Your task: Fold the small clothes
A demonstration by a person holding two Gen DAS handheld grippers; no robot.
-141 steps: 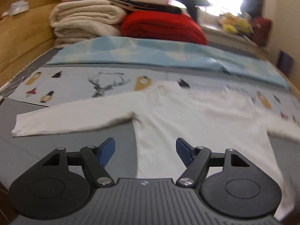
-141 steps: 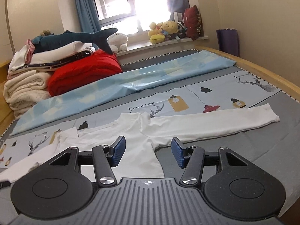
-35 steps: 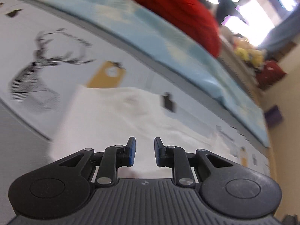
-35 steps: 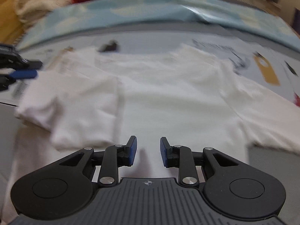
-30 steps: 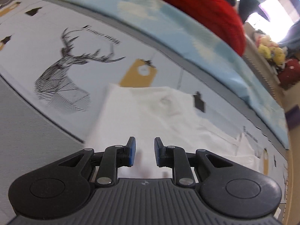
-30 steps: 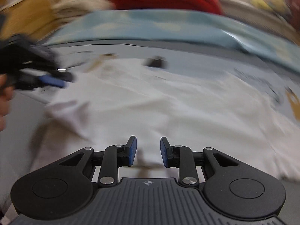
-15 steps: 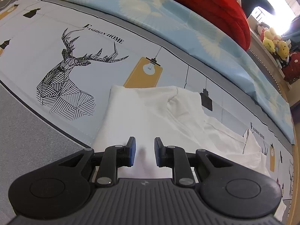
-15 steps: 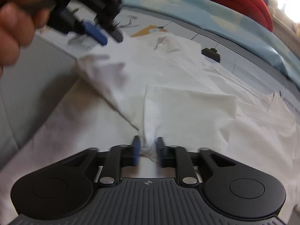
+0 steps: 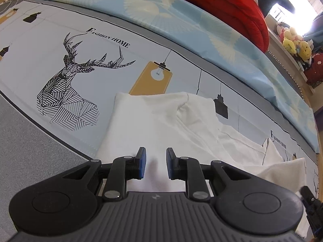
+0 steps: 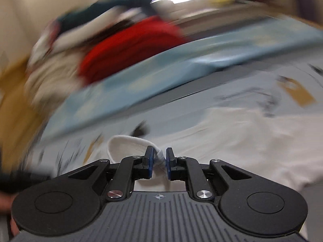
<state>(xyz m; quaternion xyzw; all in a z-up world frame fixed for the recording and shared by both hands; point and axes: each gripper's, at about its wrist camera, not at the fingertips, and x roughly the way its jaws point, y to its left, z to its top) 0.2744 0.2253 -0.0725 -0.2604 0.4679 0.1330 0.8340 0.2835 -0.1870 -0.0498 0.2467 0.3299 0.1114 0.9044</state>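
Observation:
A small white long-sleeved top (image 9: 161,125) lies on the printed bed cover, its left side folded over the body. My left gripper (image 9: 154,165) hovers low over the folded left part, jaws a narrow gap apart, with nothing between them. My right gripper (image 10: 159,161) is shut on a bunched piece of the white top (image 10: 129,147), probably the sleeve end, and holds it lifted. The right wrist view is heavily blurred by motion; the rest of the top (image 10: 252,141) spreads to the right.
The bed cover shows a deer print (image 9: 68,92) and a yellow lamp tag (image 9: 151,78). A light blue sheet (image 9: 201,26), a red blanket (image 9: 226,6) and stacked bedding lie at the far side. Plush toys (image 9: 292,42) sit on the sill.
My right gripper has closed on the white cloth and swung up and to the left with it, blurring its view. My left gripper has stayed over the folded part, hardly moving.

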